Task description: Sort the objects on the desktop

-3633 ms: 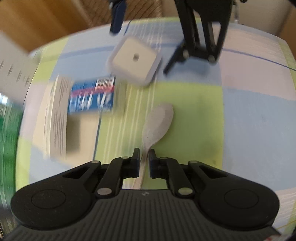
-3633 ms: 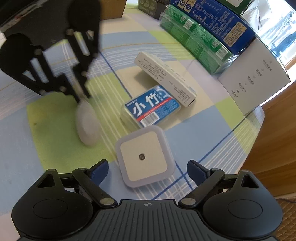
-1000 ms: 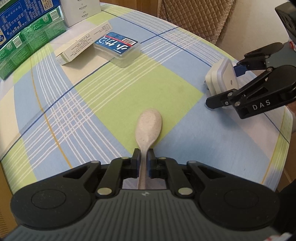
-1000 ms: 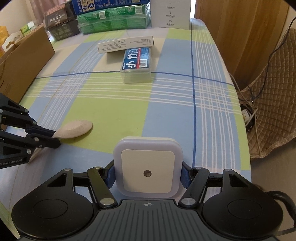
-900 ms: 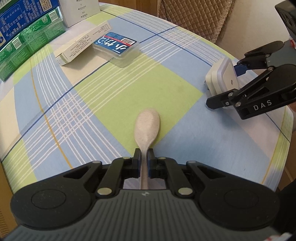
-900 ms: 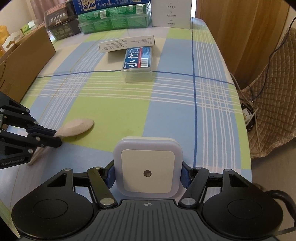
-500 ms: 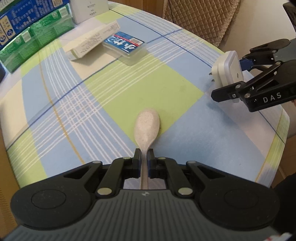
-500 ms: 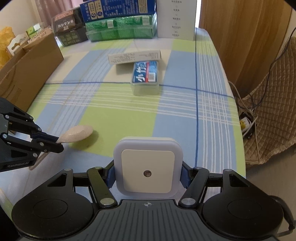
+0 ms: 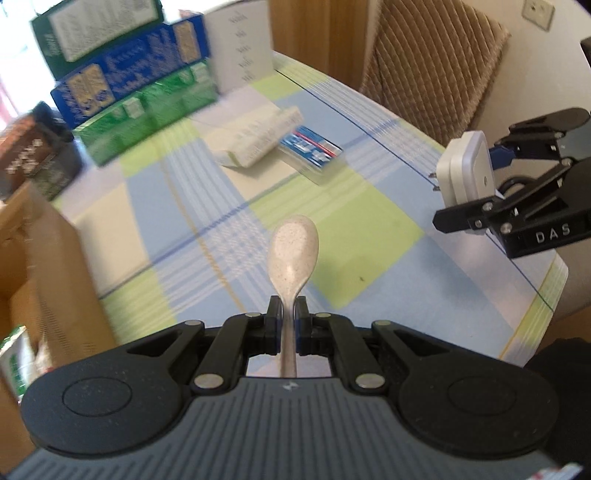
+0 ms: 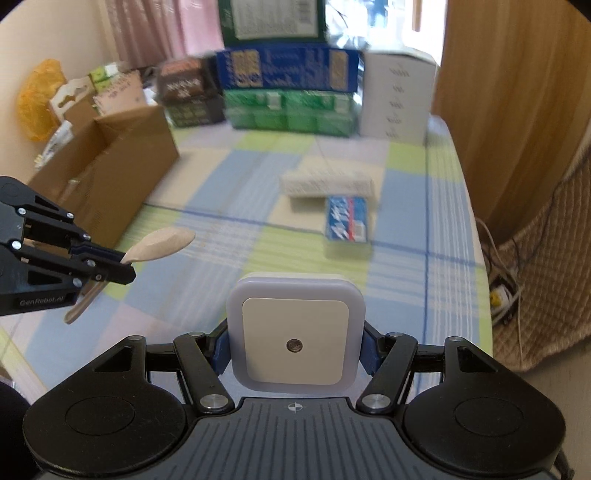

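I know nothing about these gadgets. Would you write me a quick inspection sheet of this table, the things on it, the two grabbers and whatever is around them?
Surface: table under a checked cloth of blue, green and cream.
Job's things: speckled spoon and square white night light, both held above the cloth.
Clutter: white carton beside a blue-labelled clear case; stacked boxes at the far edge; open cardboard box at one side.
Grippers: left gripper shut on the spoon's handle; right gripper shut on the night light's sides.
Cables: wires and a plug strip on the floor.
Surroundings: wooden panel, quilted chair, pink curtain.
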Available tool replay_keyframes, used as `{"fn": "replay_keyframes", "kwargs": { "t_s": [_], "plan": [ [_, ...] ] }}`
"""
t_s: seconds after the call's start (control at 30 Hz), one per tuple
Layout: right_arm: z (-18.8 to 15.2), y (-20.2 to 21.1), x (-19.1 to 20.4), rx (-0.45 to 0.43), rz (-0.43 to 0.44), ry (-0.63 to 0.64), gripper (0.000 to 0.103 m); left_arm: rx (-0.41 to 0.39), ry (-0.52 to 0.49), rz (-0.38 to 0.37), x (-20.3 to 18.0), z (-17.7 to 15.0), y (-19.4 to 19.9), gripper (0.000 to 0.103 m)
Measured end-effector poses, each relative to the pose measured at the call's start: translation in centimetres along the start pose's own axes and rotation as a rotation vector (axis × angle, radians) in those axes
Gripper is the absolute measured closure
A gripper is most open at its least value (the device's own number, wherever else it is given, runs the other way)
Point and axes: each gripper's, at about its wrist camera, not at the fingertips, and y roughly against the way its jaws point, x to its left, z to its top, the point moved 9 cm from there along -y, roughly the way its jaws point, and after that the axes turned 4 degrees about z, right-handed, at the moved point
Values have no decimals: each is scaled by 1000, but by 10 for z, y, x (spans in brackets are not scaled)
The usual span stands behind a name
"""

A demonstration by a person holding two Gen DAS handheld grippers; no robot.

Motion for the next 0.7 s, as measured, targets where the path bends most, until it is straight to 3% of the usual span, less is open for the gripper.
{"fn": "replay_keyframes", "kwargs": {
  "t_s": [0.37, 0.7],
  "plan": [
    [56, 16, 98, -75, 95, 126, 41, -51, 86, 136, 80, -17, 81, 100],
    [97, -5, 201, -89, 196, 259, 41, -45, 188, 269, 183, -57, 136, 100]
  ]
}}
